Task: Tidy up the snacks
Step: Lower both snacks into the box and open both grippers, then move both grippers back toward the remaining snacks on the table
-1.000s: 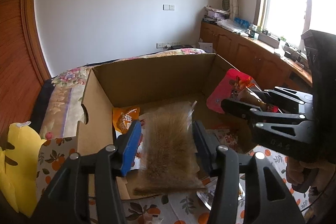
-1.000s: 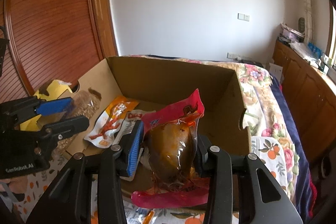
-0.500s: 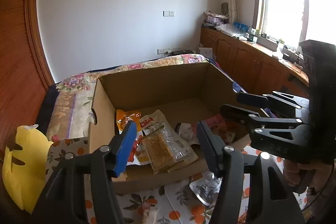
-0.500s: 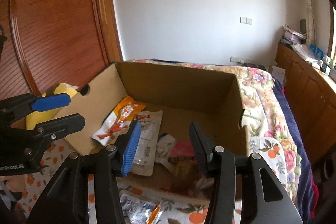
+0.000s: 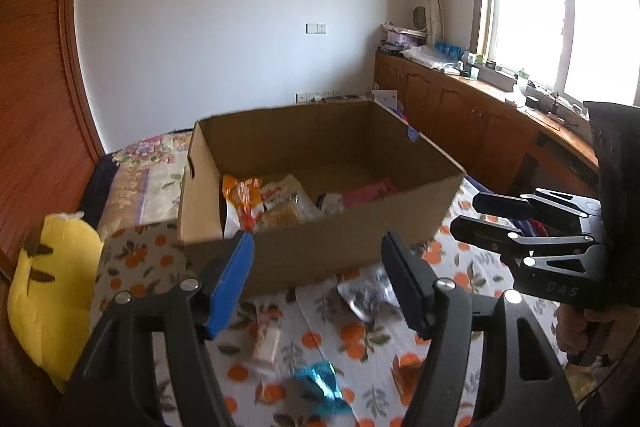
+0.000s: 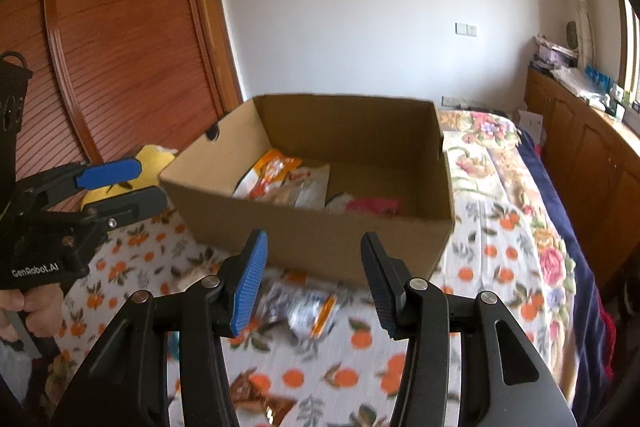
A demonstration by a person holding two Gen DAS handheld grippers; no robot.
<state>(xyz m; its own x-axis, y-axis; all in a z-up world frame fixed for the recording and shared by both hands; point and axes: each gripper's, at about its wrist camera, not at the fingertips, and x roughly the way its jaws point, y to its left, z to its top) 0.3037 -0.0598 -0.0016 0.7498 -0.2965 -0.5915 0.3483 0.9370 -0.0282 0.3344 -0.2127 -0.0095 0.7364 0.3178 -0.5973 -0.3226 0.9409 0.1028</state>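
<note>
An open cardboard box (image 5: pixel 320 247) stands on the orange-print bedspread (image 5: pixel 460 279). Inside it lie an orange packet (image 5: pixel 240 199), a clear packet of golden snack (image 5: pixel 280 215) and a pink packet (image 5: pixel 368 195). My left gripper (image 5: pixel 318 267) hovers in front of the box's near wall, its jaws opening with nothing between them. My right gripper (image 6: pixel 314 267) is open and empty, also short of the box (image 6: pixel 320 231). On the bedspread before the box lie a silvery packet (image 6: pixel 308 307), a white bar (image 5: pixel 266 341) and a blue wrapper (image 5: pixel 320 387).
A yellow plush toy (image 5: pixel 48 287) lies left of the box. A wooden slatted door (image 6: pixel 120 47) rises on the left, and low wooden cabinets (image 5: pixel 480 115) run under the window on the right. A hand (image 6: pixel 28 311) holds the left gripper's grip.
Both grippers let go of their packets, which now lie in the box. Both have pulled back from over the box to in front of it, and the left jaws stand wider.
</note>
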